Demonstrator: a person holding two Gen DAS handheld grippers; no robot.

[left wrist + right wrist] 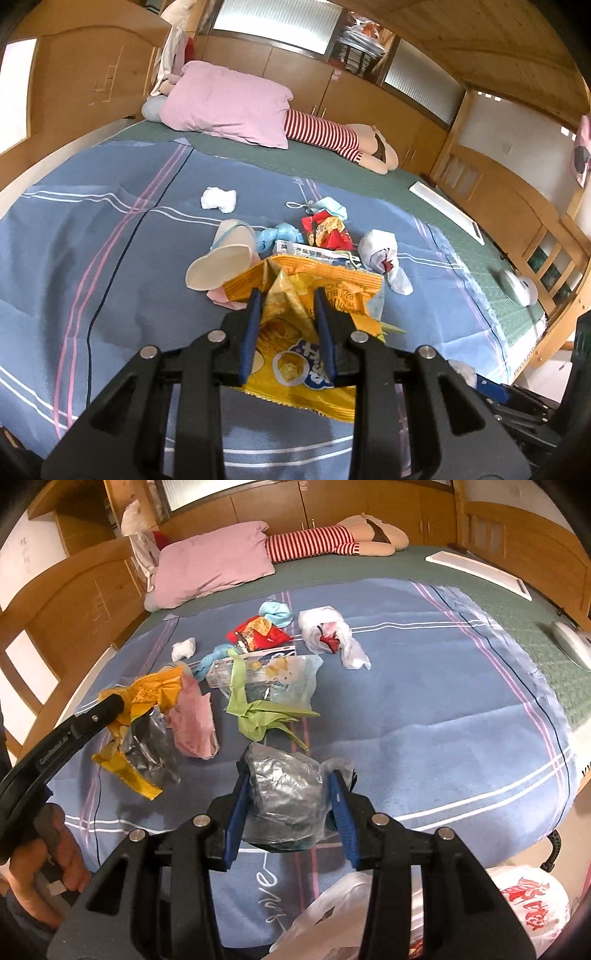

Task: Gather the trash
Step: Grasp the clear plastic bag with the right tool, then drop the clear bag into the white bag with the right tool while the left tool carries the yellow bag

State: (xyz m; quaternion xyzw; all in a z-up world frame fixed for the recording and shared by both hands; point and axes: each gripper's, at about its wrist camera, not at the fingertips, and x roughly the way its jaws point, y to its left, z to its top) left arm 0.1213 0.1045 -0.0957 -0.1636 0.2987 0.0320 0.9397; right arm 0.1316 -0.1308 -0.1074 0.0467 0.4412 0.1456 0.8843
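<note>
Left wrist: left gripper [288,306] clamped on yellow chip bag [295,332], lifted over the bed [110,258].
Right wrist: right gripper [291,794] clamped on clear wrapper [284,794], near the foot edge. White trash bag [369,904] waits below; most litter [258,672] remains mid-bed.

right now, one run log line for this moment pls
left gripper: shut on yellow chip bag | right gripper: shut on crumpled clear wrapper | remaining: litter on blue blanket
</note>
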